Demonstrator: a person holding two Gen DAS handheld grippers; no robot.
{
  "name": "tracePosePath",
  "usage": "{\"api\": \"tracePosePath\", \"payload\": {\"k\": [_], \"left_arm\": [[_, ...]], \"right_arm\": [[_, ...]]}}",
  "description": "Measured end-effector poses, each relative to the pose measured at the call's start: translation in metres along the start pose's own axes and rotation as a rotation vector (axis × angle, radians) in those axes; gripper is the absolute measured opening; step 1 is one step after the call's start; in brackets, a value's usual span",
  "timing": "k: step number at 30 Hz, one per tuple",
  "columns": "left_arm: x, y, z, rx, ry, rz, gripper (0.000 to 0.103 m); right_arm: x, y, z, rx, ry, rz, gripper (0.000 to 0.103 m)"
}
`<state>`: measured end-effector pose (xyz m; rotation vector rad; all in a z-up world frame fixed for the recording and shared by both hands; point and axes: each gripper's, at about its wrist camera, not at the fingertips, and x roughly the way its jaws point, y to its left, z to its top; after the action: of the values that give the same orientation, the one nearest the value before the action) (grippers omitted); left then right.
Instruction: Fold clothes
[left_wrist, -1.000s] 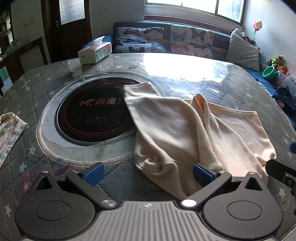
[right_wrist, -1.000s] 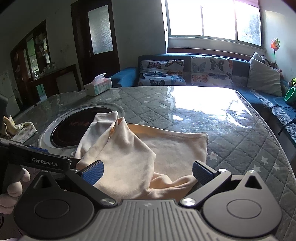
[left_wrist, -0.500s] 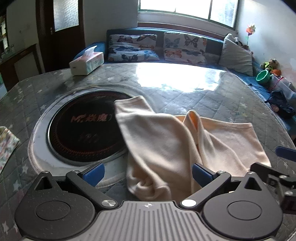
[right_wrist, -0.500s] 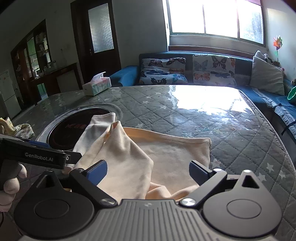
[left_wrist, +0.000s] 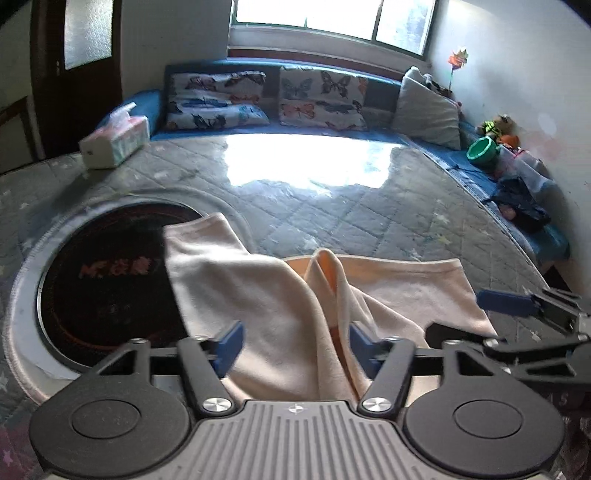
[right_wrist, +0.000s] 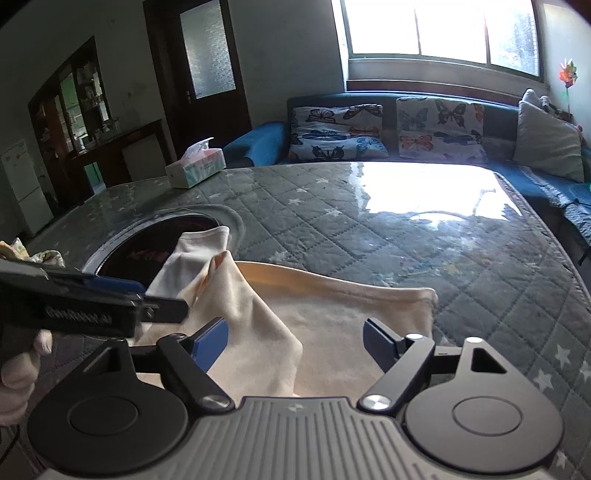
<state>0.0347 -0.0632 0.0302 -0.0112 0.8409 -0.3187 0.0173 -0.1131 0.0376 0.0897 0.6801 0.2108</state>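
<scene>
While closing half-wide around the garment's (left_wrist: 280, 314) near hem, left gripper (left_wrist: 295, 345) sits over its left fold; right gripper (right_wrist: 293, 345), closing wider, over its right. Cloth between both, not yet pinched; long axis left-right on table (right_wrist: 388, 236).

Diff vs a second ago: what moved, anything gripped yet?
Both hand-held grippers moved in over the garment, which fills more of each view. Left hand-held gripper and right hand-held gripper are both closing, with cloth between the jaws; the pads aren't pressing on it yet. The garment lies as before, and the tissue box and table are unchanged.
</scene>
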Motion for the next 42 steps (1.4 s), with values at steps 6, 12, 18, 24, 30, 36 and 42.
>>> {"api": "tracePosePath", "payload": {"k": [6,12,18,24,30,36,42], "left_arm": [[0.006,0.007,-0.002,-0.025,0.020,-0.051,0.019],[0.007,0.008,-0.003,-0.015,0.016,-0.060,0.012],[0.012,0.007,-0.001,-0.006,0.039,-0.058,0.023],[0.017,0.003,0.000,0.028,0.039,-0.068,0.019],[0.003,0.011,-0.002,0.000,-0.001,-0.074,0.005],[-0.023,0.016,-0.008,-0.011,-0.055,-0.053,0.004],[-0.057,0.030,-0.019,-0.033,-0.107,-0.020,0.003]], "right_arm": [[0.013,0.001,0.014,-0.004,0.007,0.058,0.070],[0.042,0.012,0.031,-0.035,0.052,0.135,0.057],[0.069,0.028,0.038,-0.089,0.091,0.166,0.043],[0.085,0.029,0.036,-0.088,0.128,0.176,0.014],[0.063,0.020,0.032,-0.084,0.057,0.121,0.004],[0.016,0.003,0.032,-0.066,-0.056,0.039,0.004],[-0.046,-0.022,0.023,-0.014,-0.168,-0.045,0.004]]}}
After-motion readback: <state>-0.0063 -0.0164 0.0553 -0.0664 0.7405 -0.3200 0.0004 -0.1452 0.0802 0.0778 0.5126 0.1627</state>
